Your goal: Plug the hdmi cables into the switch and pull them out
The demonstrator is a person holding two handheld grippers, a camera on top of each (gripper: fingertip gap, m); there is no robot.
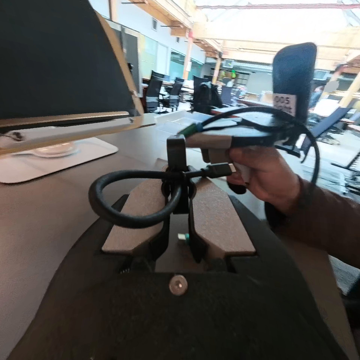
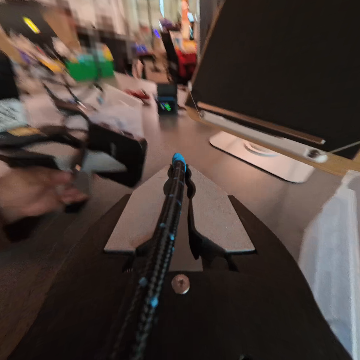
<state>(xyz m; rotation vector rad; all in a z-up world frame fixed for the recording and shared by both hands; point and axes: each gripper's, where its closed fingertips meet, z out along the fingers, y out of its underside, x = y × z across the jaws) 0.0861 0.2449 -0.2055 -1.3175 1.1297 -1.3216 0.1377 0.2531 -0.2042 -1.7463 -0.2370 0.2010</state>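
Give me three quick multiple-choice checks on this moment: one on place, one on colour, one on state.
1. The black cable's plug points toward:
A. the monitor
B. the hand
C. the ceiling

2. Colour at the tip of the braided cable in the right gripper:
A. red
B. white
C. blue

3. The left gripper is:
A. shut on the black cable
B. wide open
C. resting on the table

Answers: B, its metal end faces the hand; C, blue end at the fingertips; A, the cable is pinched between the fingers.
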